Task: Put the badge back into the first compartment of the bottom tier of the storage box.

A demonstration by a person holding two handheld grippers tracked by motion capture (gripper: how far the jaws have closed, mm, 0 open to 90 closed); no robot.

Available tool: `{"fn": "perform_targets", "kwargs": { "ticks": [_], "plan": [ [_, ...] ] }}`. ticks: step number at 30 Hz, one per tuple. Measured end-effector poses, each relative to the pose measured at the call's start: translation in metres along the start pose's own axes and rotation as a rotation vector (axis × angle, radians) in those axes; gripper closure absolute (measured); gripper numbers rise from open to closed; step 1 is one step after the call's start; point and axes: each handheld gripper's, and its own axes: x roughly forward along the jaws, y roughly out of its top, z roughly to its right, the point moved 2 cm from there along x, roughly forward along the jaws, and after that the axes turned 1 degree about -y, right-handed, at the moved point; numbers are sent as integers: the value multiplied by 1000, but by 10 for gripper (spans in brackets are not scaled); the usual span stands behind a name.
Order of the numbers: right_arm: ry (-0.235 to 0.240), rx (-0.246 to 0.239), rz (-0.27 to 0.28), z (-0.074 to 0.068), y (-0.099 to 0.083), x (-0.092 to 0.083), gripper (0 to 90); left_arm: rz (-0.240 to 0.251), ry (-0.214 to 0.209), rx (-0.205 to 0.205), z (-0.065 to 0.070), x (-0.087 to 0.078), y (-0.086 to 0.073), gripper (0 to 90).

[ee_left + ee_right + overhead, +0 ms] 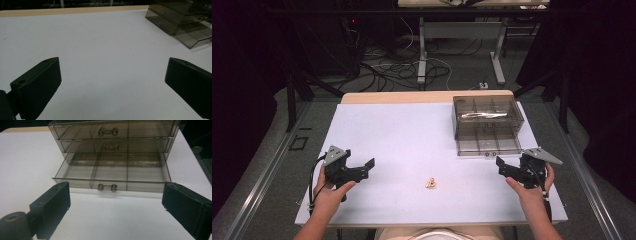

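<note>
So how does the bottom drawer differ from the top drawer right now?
The bottom drawer is pulled out, showing its empty, divided inside; the top drawer sits pushed in flush. The bottom drawer's handle lies nearest the right tongs; the top drawer's handle is farther back. Both are smoky clear plastic.

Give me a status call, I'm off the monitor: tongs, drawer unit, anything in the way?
Left tongs and right tongs open, empty. Drawer unit: bottom drawer pulled out, empty. Small orange item lies loose mid-table; path clear.
</note>
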Motion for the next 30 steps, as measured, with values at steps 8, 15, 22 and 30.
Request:
{"fn": "perform_targets", "kwargs": {
  "ticks": [8, 15, 22, 30],
  "plan": [
    [57, -6, -10, -15, 1, 2, 146, -8, 3, -3, 1, 0, -1, 6],
    [132, -10, -20, -33, 2, 4, 182, -8, -3, 5, 3, -1, -1, 7],
    [207, 19, -35, -50, 2, 4, 222, -14, 0, 11, 4, -2, -2, 8],
    [271, 64, -83, -64, 1, 8, 275, -7, -2, 10, 4, -4, -2, 9]
  ]
}}
